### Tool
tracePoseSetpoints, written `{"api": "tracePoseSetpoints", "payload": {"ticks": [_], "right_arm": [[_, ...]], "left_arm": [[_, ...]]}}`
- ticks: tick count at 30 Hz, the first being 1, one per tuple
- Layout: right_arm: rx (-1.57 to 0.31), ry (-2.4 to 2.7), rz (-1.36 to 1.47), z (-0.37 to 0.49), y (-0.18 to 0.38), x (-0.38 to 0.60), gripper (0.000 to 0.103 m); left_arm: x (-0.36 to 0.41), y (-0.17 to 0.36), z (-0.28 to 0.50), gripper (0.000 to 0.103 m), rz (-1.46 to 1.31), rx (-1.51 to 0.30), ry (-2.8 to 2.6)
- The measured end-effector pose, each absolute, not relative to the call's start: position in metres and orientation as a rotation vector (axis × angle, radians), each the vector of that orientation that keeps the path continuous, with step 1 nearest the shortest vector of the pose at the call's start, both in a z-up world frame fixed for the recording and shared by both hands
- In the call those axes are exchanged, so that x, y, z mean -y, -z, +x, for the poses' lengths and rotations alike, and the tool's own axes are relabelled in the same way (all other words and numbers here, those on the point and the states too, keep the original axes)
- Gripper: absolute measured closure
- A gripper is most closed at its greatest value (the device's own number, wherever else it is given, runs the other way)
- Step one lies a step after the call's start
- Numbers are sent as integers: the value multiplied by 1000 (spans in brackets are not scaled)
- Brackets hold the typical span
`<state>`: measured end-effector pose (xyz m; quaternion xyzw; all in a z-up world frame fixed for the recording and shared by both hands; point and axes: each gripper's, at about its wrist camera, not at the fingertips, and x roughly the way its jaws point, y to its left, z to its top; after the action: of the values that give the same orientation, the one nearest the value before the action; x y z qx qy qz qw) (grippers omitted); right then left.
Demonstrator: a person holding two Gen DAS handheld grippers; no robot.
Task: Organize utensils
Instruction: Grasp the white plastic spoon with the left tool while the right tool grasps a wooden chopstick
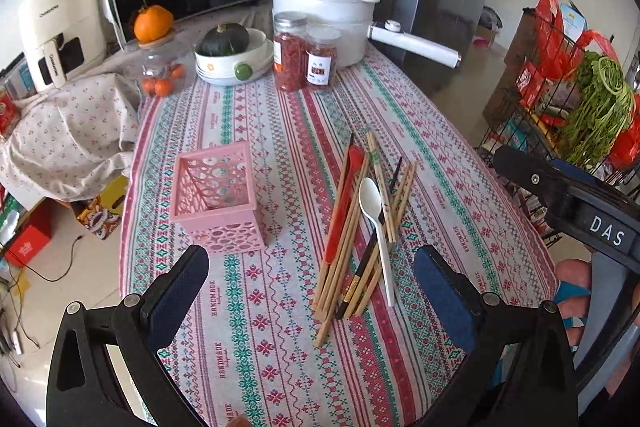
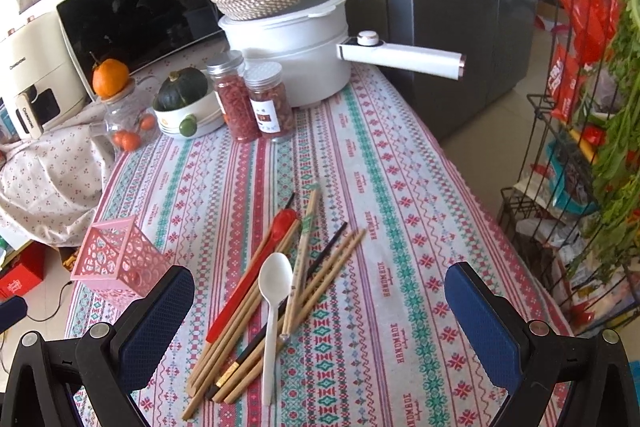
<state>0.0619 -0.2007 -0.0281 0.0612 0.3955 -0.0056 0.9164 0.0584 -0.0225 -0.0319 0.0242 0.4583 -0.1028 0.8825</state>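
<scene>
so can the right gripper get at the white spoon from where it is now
Probably yes. The right gripper is open and empty, and the white spoon lies on top of the chopsticks right ahead, uncovered. The pink basket stands off to the side.

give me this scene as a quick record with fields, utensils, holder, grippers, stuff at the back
surface: table with striped patterned tablecloth
utensil pile: wooden chopsticks, black chopsticks, white plastic spoon, red plastic spoon, loose and overlapping
holder: pink perforated plastic basket, upright, nothing visible inside, left of pile
left gripper: open, holding nothing
right gripper: open, holding nothing
back of table: white pot with woven lid, two clear jars, green squash in bowl
</scene>
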Motion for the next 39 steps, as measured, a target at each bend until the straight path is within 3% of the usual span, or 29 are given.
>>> {"api": "tracePoseSetpoints", "payload": {"ticks": [11,14,19,22,29,32,34,39], "right_arm": [[-965,116,165,116,63,253,0],[-1015,128,177,128,75,265,0],[-1069,138,207,138,90,281,0],[-1073,140,213,141,92,287,0],[-1090,130,221,146,98,295,0],[-1097,128,223,148,101,296,0],[-1102,128,227,149,103,297,0],[-1118,123,231,152,107,295,0]], "left_arm": [[71,64,132,4,61,-1166,301],[81,80,157,18,14,-1224,327],[93,116,185,52,-60,-1326,359],[100,134,198,63,-59,-1349,348],[116,157,216,71,32,-1340,294],[122,164,220,85,47,-1348,308],[125,166,223,99,57,-1338,313],[114,150,214,101,65,-1261,328]]}}
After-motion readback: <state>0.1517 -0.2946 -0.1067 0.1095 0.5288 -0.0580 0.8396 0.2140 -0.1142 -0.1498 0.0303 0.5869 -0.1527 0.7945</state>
